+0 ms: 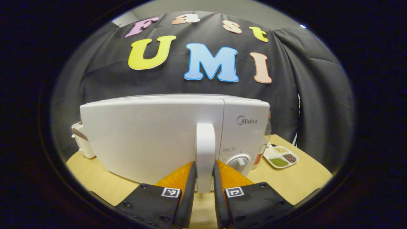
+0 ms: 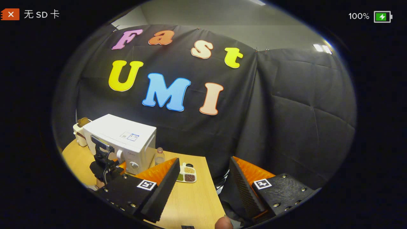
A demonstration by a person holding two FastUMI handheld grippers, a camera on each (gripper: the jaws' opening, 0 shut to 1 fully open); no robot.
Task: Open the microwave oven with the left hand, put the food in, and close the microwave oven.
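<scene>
One white microwave oven (image 1: 152,136) stands closed on the bench (image 1: 295,181), door handle (image 1: 205,156) upright. Left gripper (image 1: 205,178) jaws sit narrowly apart, straddling that handle; contact cannot be told. Right gripper (image 2: 203,178) jaws gape wide, empty, well apart from the oven.

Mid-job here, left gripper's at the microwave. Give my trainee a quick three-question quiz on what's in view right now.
1. True or false: the microwave door is shut.
2. What do the left gripper fingers stand on either side of? A) the dial B) the door handle C) the bottle
3. Fill in: the right gripper holds ____.

Key
1. True: the door lies flush with the front.
2. B: the handle sits between the two fingers; whether both press on it cannot be told. The dial lies just beside it, the bottle and snack tray on the table beyond.
3. Nothing: its fingers stand wide apart.
</scene>
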